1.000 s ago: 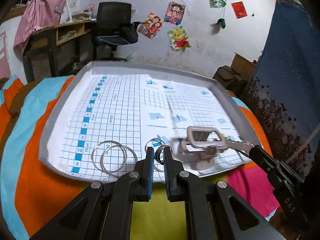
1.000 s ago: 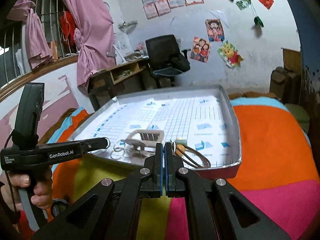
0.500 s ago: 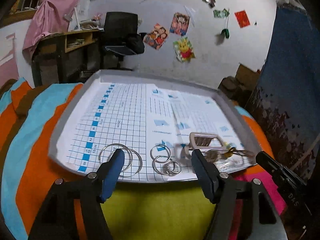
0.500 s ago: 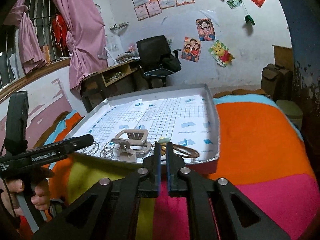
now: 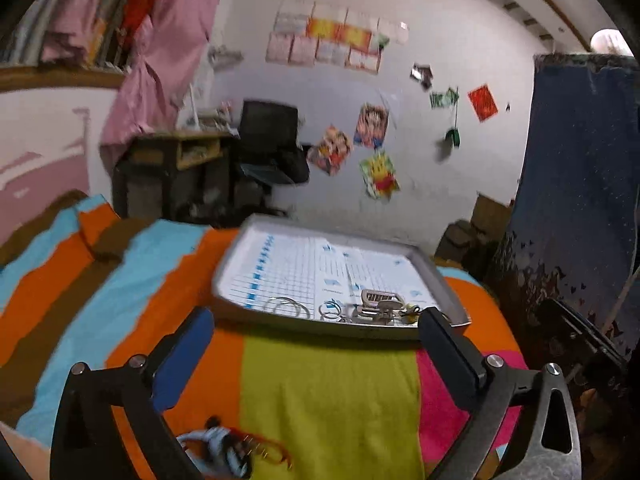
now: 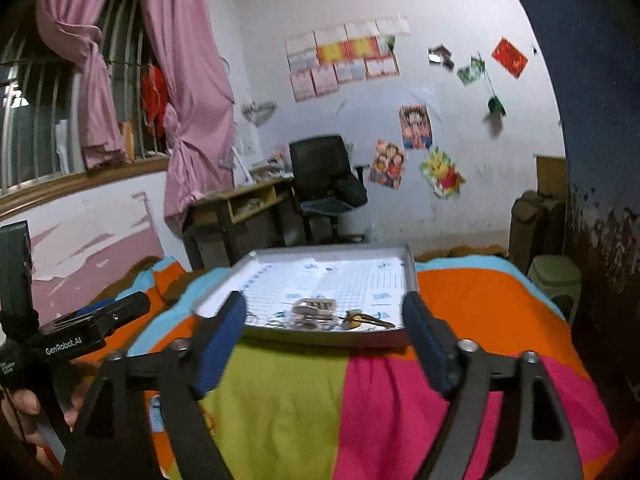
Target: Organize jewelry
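Observation:
A grey tray [image 5: 340, 326] [image 6: 320, 338] lined with gridded paper lies on the striped bedspread. Along its near edge sit large silver rings [image 5: 286, 305], smaller linked rings [image 5: 330, 312], a beige hair claw clip [image 5: 380, 303] [image 6: 314, 308] and a thin brown bangle [image 6: 370, 321] with a small yellow piece. My left gripper [image 5: 314, 330] is open and empty, held back from the tray over the bed. My right gripper [image 6: 326, 320] is also open and empty, well short of the tray. The left gripper body [image 6: 80, 332], held by a hand, shows in the right wrist view.
The bedspread [image 5: 328, 400] has orange, blue, lime and pink stripes. A small blurred item with red cord [image 5: 228, 446] lies on it close below my left gripper. A desk and black chair [image 6: 324, 184] stand by the far wall, a dark blue panel [image 5: 580, 200] to the right.
Both grippers have pulled back from the tray and risen. The left opened half a second ago and let go of a small ring; the right went from shut to wide open.

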`<state>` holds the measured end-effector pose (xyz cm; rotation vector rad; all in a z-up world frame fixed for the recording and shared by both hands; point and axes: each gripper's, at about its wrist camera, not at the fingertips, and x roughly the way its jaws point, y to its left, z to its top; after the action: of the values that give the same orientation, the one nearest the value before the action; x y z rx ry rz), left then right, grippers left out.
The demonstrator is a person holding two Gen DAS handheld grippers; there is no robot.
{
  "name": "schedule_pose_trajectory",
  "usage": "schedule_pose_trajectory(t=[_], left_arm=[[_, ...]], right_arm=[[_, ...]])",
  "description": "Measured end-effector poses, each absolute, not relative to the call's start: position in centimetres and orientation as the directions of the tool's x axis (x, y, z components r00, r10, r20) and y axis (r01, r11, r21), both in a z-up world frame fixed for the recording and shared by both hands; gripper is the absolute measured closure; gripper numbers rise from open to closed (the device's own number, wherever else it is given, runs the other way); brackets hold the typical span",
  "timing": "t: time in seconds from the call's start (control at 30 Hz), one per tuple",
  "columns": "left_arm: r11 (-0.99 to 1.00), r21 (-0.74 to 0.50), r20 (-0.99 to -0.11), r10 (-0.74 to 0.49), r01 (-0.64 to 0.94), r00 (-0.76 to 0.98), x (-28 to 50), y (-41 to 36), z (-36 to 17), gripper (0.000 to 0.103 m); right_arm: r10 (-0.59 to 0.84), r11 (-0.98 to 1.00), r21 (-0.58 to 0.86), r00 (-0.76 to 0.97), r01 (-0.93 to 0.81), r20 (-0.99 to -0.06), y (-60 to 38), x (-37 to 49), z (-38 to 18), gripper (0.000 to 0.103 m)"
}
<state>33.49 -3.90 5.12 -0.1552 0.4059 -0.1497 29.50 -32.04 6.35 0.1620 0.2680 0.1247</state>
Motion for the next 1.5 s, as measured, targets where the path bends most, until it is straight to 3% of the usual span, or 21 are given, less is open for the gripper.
schedule_pose_trajectory(t=[0.13, 0.27, 0.8, 1.1, 1.5], left_arm=[[0.985, -0.144, -0.321, -0.142, 0.100, 0.936, 27.9, -2.8, 6.4, 0.000], [0.987, -0.136, -0.284, -0.127, 0.091, 0.950, 23.3, -1.7, 7.0, 0.000], [0.995, -0.088, -0.262, 0.020, -0.044, 0.965, 8.1, 4.2, 4.3, 0.000], [0.991, -0.108, -0.258, 0.044, -0.074, 0.965, 5.9, 6.0, 3.9, 0.000], [0.990, -0.112, -0.225, 0.061, -0.088, 0.972, 10.3, 8.1, 5.6, 0.000]], right_arm=[[0.145, 0.982, 0.151, 0.967, -0.115, -0.211, -31.1, 24.9, 7.6, 0.006], [0.137, 0.984, 0.137, 0.973, -0.112, -0.187, -30.1, 20.7, 8.3, 0.002], [0.098, 0.992, 0.092, 0.984, -0.085, -0.146, -25.4, 7.9, 6.7, 0.002], [0.109, 0.992, 0.073, 0.987, -0.100, -0.120, -23.1, 6.4, 6.8, 0.002], [0.146, 0.987, 0.081, 0.986, -0.140, -0.074, -20.7, 11.8, 8.6, 0.002]])
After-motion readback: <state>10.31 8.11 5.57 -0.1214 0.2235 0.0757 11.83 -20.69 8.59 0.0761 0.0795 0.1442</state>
